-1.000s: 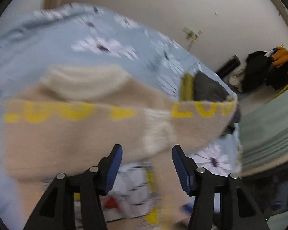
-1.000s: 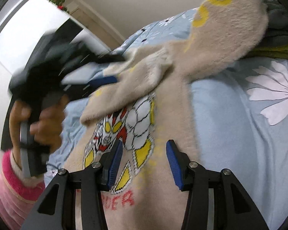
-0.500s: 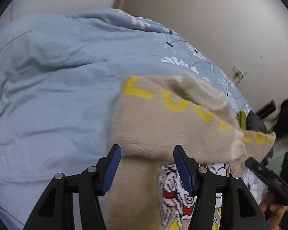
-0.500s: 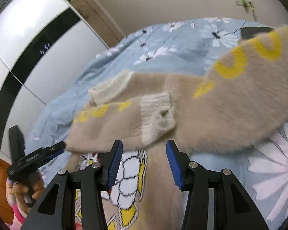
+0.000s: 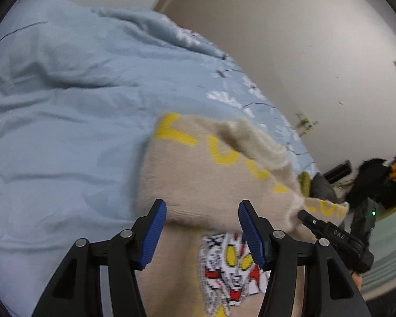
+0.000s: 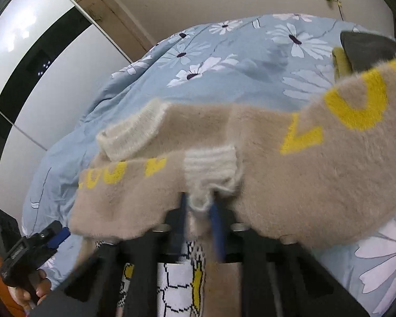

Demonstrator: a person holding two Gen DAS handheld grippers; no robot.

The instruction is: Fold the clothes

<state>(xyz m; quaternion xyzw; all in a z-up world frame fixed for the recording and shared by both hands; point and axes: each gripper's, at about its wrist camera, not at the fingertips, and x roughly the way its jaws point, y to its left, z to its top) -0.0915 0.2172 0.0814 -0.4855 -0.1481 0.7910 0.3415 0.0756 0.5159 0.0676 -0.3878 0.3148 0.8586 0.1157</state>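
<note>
Since a moment ago my right tongs (image 6: 199, 207) have just snapped closed on the white ribbed cuff (image 6: 211, 163) of the beige sweater (image 6: 303, 179), which was only ahead of them before. In my left view, my left tongs (image 5: 202, 233) hang open and empty above the sweater's folded sleeve on the blue bed (image 5: 66, 132). In my right view, the sweater lies across the flowered bedcover, the cuff pinched between my pads.

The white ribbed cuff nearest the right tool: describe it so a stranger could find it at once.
Start at the blue flowered duvet and find the beige fuzzy sweater with yellow letters lying on it. At its near edge, the white ribbed cuff ends the sleeve folded across the body. Unlike the other white cuff, which lies free further back, this one is pinched in the right tool.
</note>
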